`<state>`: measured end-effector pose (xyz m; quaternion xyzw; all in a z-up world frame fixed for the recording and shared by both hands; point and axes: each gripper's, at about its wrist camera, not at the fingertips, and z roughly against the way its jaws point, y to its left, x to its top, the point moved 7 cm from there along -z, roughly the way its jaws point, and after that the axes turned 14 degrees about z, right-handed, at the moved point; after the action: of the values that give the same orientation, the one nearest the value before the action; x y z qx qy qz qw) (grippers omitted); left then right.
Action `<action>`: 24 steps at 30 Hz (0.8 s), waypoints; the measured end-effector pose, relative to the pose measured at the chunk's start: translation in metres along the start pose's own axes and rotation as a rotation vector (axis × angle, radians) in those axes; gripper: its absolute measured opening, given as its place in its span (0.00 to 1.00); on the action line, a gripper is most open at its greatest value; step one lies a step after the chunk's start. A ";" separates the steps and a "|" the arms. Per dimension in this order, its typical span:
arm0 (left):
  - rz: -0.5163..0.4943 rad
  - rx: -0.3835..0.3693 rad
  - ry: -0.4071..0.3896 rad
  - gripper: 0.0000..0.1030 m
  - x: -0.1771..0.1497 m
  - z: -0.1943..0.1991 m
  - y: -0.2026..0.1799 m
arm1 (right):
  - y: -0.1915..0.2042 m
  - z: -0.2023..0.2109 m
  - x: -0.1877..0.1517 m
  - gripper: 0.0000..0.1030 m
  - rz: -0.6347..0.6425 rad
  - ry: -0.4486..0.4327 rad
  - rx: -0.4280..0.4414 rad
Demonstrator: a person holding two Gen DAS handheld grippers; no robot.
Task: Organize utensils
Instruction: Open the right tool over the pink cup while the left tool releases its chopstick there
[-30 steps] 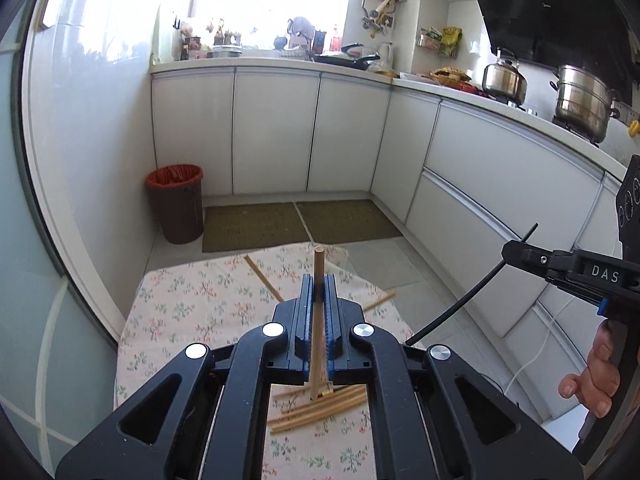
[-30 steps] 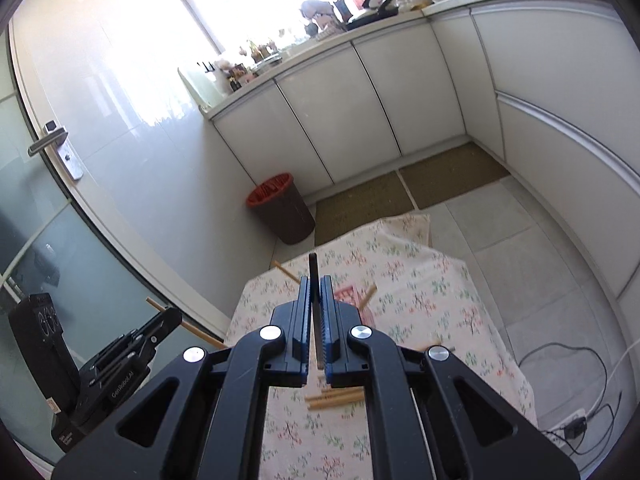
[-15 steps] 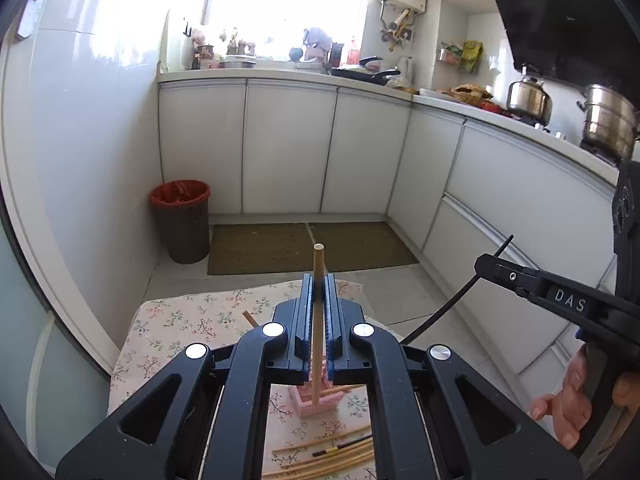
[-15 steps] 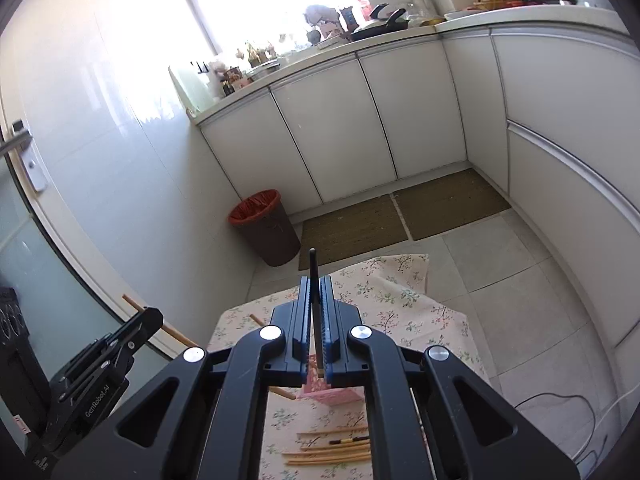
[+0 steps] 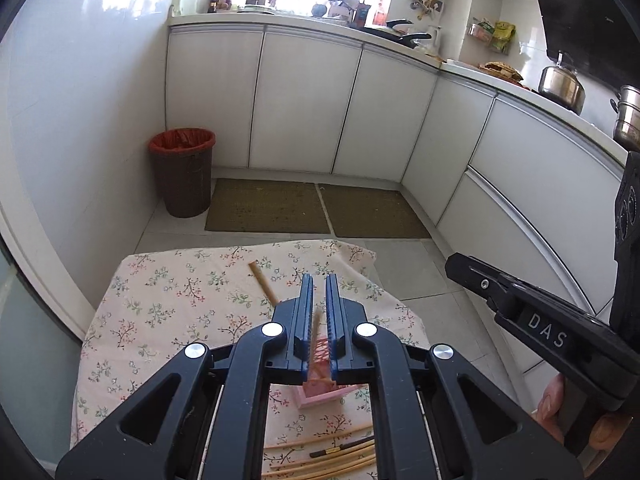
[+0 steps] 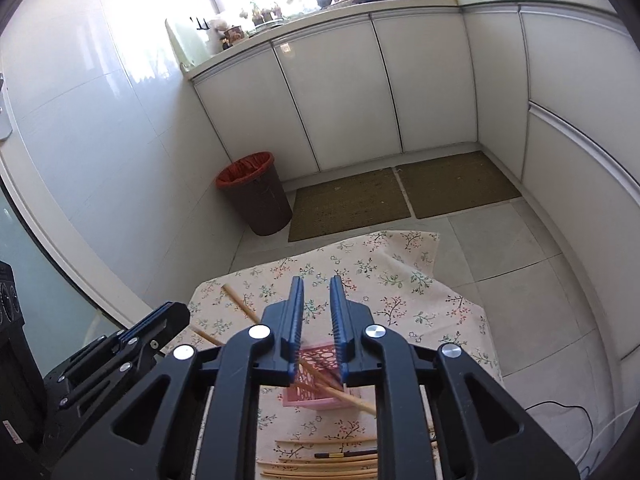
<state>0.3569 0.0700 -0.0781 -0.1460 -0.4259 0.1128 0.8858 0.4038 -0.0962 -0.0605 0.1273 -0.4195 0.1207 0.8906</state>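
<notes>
A pink slotted basket (image 5: 326,390) (image 6: 316,384) stands on the floral tablecloth (image 5: 160,312) (image 6: 420,304). My left gripper (image 5: 319,280) is open above it, and a wooden chopstick (image 5: 316,326) drops between its fingers into the basket. My right gripper (image 6: 316,280) is open and empty above the basket, where a wooden chopstick (image 6: 336,390) leans out over the rim. Several loose chopsticks (image 5: 324,456) (image 6: 332,460) lie on the cloth nearer me. One more wooden chopstick (image 5: 262,286) (image 6: 240,304) lies farther back on the cloth.
A brown bin (image 5: 182,172) (image 6: 256,196) with a red liner stands on the floor by the wall. Two mats (image 5: 316,208) lie before white cabinets (image 5: 304,100). Pots (image 5: 560,86) sit on the counter at right. A cable (image 6: 560,408) lies on the floor.
Both grippers have opened and let go of their chopsticks over the pink basket. The wooden chopstick and the black one no longer stand clamped between the fingers.
</notes>
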 end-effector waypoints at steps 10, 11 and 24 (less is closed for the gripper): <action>-0.022 0.013 -0.048 0.13 0.002 0.027 -0.009 | 0.002 0.033 -0.007 0.29 0.028 -0.027 -0.087; -0.023 0.011 -0.048 0.14 0.001 0.030 -0.010 | 0.003 0.039 -0.009 0.32 0.034 -0.031 -0.096; -0.030 0.034 -0.105 0.51 -0.023 0.087 -0.011 | 0.003 0.096 -0.035 0.66 0.028 -0.056 -0.195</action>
<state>0.2751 0.0661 -0.0385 -0.1183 -0.4721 0.1145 0.8661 0.3123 -0.1287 -0.0281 0.0374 -0.4556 0.0883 0.8850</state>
